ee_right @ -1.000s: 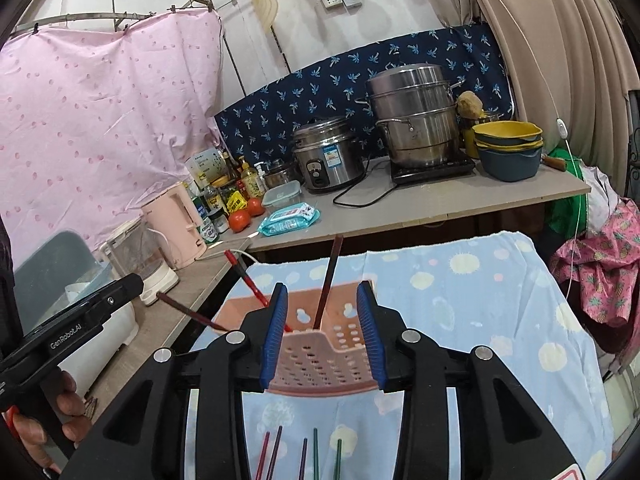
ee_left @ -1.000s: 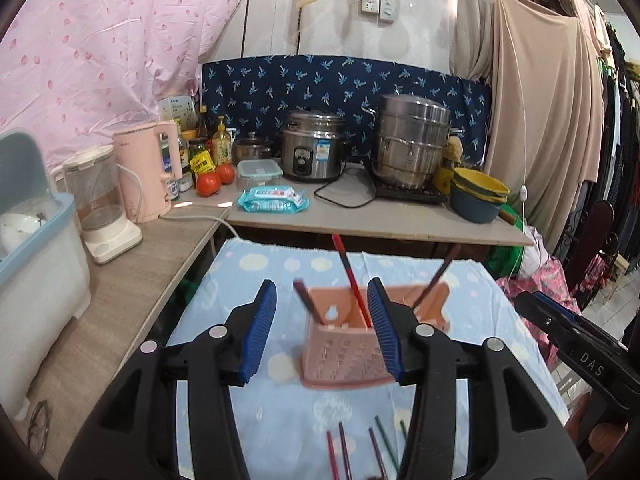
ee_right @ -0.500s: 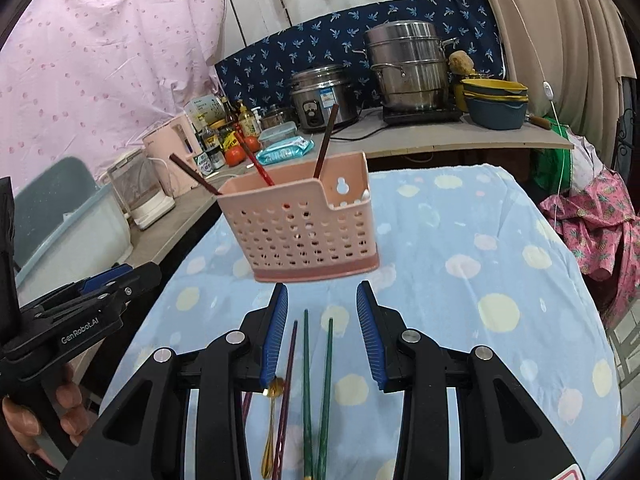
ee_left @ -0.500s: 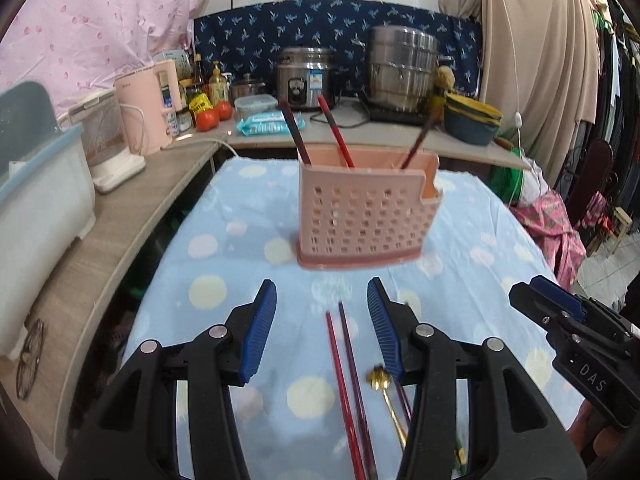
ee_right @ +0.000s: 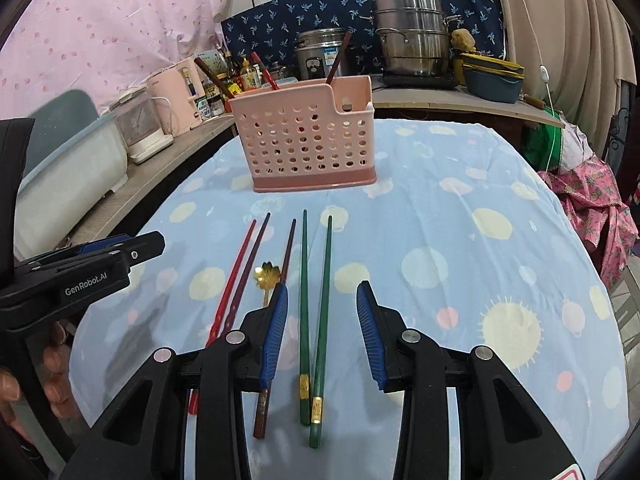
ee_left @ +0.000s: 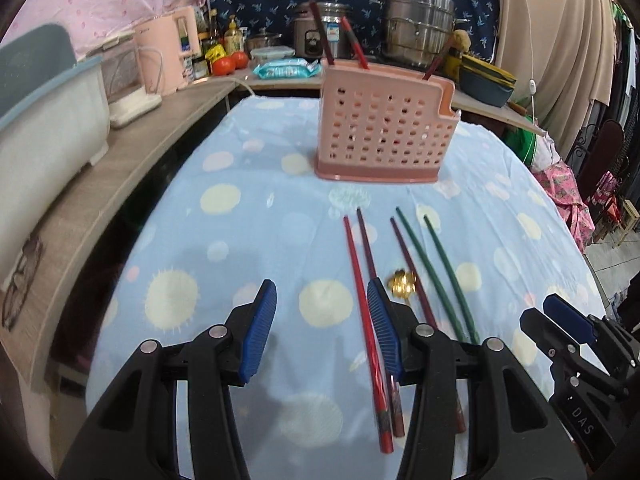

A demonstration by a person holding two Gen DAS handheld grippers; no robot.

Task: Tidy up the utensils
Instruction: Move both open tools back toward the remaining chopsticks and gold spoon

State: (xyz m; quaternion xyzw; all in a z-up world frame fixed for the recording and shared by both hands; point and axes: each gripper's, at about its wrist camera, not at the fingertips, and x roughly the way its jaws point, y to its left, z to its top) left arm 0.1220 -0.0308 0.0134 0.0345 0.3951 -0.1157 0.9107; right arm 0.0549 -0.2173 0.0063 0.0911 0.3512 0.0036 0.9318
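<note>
A pink perforated utensil holder stands on the blue dotted tablecloth, with three chopsticks sticking out of it. In front of it lie a red chopstick, two dark maroon chopsticks, two green chopsticks and a small gold spoon. My left gripper is open and empty above the red chopstick's near end. My right gripper is open and empty, straddling the green chopsticks.
A wooden counter runs along the left with a white bin, a blender and a pink kettle. Behind are a rice cooker, a steel pot, stacked bowls. The table drops off right.
Both grippers have pulled back and tilted down from the holder toward the table. The loose chopsticks and spoon have come into full view beneath them. Both stay open.
</note>
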